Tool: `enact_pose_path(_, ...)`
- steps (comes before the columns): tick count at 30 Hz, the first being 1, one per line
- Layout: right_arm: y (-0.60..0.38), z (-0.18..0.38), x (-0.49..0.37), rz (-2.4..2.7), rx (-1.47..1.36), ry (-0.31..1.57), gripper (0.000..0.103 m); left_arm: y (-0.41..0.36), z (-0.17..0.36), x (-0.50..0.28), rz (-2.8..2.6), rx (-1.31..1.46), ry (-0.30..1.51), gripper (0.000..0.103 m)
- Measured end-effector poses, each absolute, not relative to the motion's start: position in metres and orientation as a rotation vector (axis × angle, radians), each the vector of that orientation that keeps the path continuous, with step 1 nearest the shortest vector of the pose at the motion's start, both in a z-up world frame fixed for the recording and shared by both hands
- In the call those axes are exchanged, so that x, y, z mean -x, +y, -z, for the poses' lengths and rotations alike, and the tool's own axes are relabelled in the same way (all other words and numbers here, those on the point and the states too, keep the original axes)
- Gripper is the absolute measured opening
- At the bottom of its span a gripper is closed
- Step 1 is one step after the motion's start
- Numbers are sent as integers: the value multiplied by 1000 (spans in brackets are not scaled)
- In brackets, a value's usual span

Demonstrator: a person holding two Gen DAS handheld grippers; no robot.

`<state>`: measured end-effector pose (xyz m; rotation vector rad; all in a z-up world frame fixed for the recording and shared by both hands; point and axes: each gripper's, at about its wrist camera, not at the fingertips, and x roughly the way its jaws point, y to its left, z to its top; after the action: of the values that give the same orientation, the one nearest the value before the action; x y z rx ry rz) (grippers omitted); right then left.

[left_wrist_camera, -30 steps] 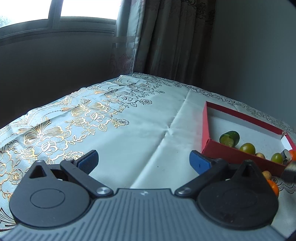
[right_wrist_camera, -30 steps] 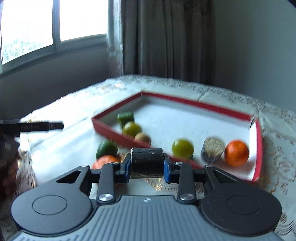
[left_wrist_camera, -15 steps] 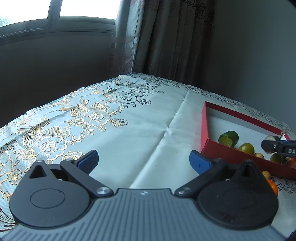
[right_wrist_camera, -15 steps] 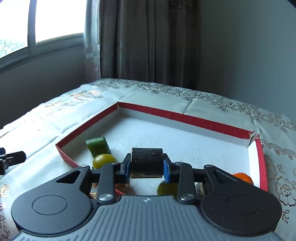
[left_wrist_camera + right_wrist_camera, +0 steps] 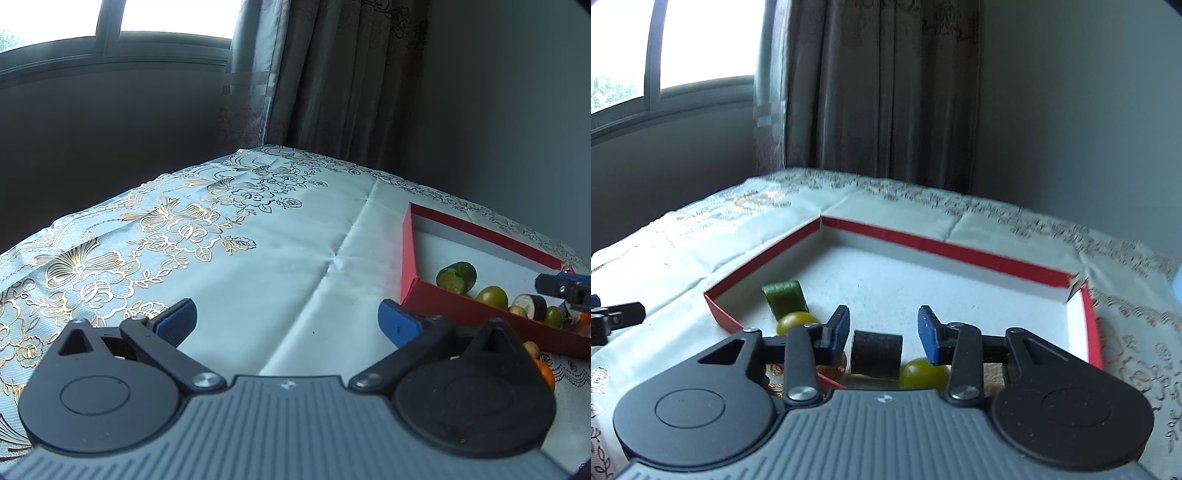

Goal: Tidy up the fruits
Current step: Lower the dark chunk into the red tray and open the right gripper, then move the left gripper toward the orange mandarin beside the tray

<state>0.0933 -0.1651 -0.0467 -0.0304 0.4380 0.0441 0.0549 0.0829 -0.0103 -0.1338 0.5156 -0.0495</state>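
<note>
Tablecloth: pale satin (image 5: pixel 280 280) with gold flowers, spread over the whole table.
Left gripper (image 5: pixel 286 320): jaws wide apart, nothing between them, hovering over bare cloth beside the box.
Right gripper (image 5: pixel 882 332): jaws have just been opening; the dark cylinder piece (image 5: pixel 876 354) sits between the blue pads, clear of both.
Red box (image 5: pixel 938 245): white floor, holding the dark piece, two green round fruits (image 5: pixel 923 373), a cut green chunk (image 5: pixel 785 297).
Outside the box: an orange fruit (image 5: pixel 546 373) on the cloth near its front wall.
Beyond: brown curtain (image 5: pixel 886 92), window to its left.
</note>
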Motion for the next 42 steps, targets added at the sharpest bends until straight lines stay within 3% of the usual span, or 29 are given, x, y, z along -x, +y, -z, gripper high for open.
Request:
enact_pose_path(6, -169, 37, -65, -52, 9, 395, 44, 84, 10, -53, 41, 138, 510, 103)
enact_pose_path(10, -188, 42, -36, -26, -21, 364, 65, 84, 10, -52, 40, 139, 504, 103)
enact_pose_path(11, -195, 45, -28, -13, -34, 356, 66, 84, 9, -51, 40, 138, 499, 103)
enact_pose_path(21, -280, 86, -1, 150, -351, 379, 67, 75, 4, -35, 134, 95, 442, 103)
enact_pose_path(27, -280, 88, -5, 125, -362, 399, 67, 40, -3, -4, 326, 24, 412, 103)
enact_pose_path(34, -283, 89, -2, 108, -383, 394, 68, -35, -4, 28, 415, -293, 323, 103)
enact_pose_path(38, -283, 89, -3, 105, -387, 393, 68, -51, 0, 28, 473, -303, 339, 103)
enact_pose_path(39, -283, 89, -3, 105, -388, 395, 68, -55, 0, 28, 482, -302, 342, 102)
enact_pose_path(42, -284, 90, -4, 103, -388, 396, 69, -61, 2, 30, 509, -325, 364, 86)
